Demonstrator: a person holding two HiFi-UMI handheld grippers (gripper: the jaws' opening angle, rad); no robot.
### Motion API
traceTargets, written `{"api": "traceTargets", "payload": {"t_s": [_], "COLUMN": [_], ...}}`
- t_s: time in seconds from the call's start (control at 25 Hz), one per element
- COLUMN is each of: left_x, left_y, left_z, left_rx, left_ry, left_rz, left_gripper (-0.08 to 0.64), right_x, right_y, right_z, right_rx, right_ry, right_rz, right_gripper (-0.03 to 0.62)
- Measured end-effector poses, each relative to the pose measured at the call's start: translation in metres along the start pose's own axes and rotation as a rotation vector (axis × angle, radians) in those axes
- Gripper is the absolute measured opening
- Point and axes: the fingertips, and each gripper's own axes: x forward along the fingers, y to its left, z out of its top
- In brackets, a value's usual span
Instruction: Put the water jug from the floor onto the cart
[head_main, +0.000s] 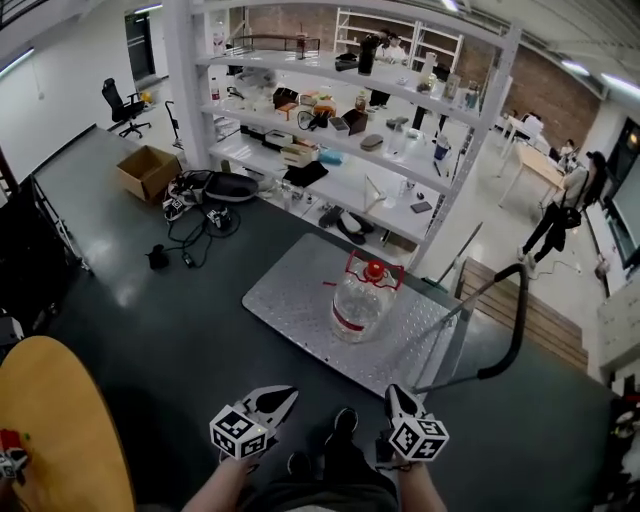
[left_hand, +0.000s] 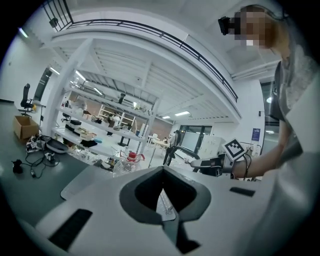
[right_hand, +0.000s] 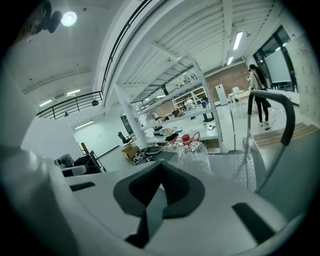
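The clear water jug (head_main: 360, 300), with a red cap and red handle, stands upright on the silver platform of the cart (head_main: 295, 300). The cart's black push handle (head_main: 515, 330) rises at the right. Both grippers are low in the head view, near the person's feet and short of the cart. My left gripper (head_main: 288, 394) is shut and holds nothing. My right gripper (head_main: 394, 392) is shut and empty too. In the left gripper view, the jug (left_hand: 129, 162) lies beyond the closed left gripper (left_hand: 162, 172). The right gripper view shows the jug (right_hand: 192, 147) beyond the closed right gripper (right_hand: 161, 176).
A tall white shelving unit (head_main: 340, 130) full of several items stands behind the cart. A cardboard box (head_main: 147, 172), bags and cables (head_main: 200, 195) lie on the dark floor at the left. A round wooden table (head_main: 50, 430) is at lower left. A person (head_main: 560, 215) stands far right.
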Motion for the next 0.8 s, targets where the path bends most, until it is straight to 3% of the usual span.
{"api": "traceTargets", "payload": {"t_s": [0.2, 0.32, 0.56, 0.8], "left_x": [-0.004, -0.003, -0.013, -0.011], "left_y": [-0.012, -0.019, -0.036, -0.080], "left_z": [0.000, 0.001, 0.005, 0.002], "left_rx": [0.012, 0.027, 0.049, 0.077], "left_ry": [0.003, -0.003, 0.000, 0.001], "left_rz": [-0.028, -0.030, 0.007, 0.025], "left_gripper": [0.002, 0.002, 0.002, 0.002], "right_x": [-0.028, -0.035, -0.049, -0.100], "right_y": [0.004, -0.005, -0.006, -0.024], "right_z": [-0.010, -0.013, -0.011, -0.016], "right_rx": [-0.074, -0.066, -0.031, -0.104], "right_ry": [0.026, 0.030, 0.015, -0.017], "right_rz": [-0.018, -0.026, 0.025, 0.016], "right_gripper": [-0.009, -0.009, -0.009, -0.009]}}
